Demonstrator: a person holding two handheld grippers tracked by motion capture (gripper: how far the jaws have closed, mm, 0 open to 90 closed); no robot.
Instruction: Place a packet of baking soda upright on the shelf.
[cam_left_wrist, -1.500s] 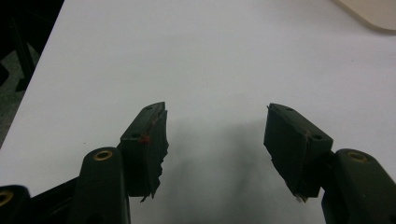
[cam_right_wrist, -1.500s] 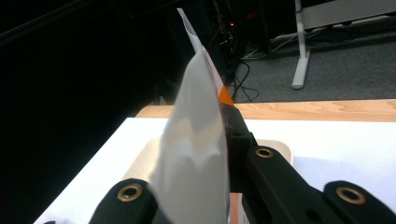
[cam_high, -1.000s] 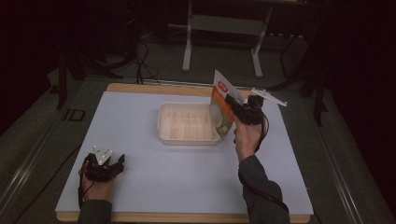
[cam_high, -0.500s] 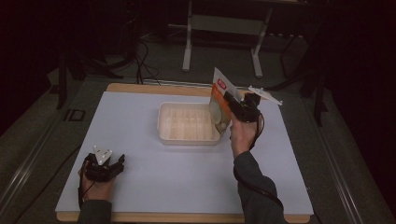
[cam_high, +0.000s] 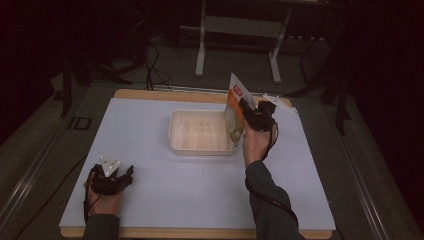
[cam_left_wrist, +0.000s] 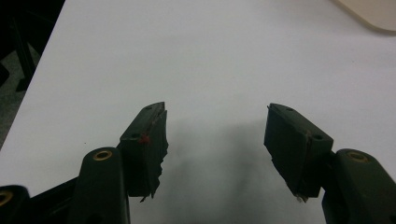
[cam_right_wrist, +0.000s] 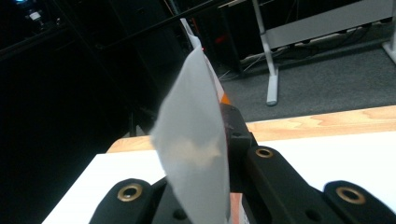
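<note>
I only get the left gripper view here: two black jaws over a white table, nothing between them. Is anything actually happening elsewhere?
Observer: Yes. In the high view the right gripper holds a snack bag up at the right end of a shallow white tray.
Operator: Is the bag properly gripped?
Observer: It looks so. In the right gripper view the jaws are shut on the bag's edge, which stands up between them.
Operator: And where does my gripper sit compared with all that?
Observer: The left gripper rests near the table's front left corner, apart from the tray, jaws open.
</note>
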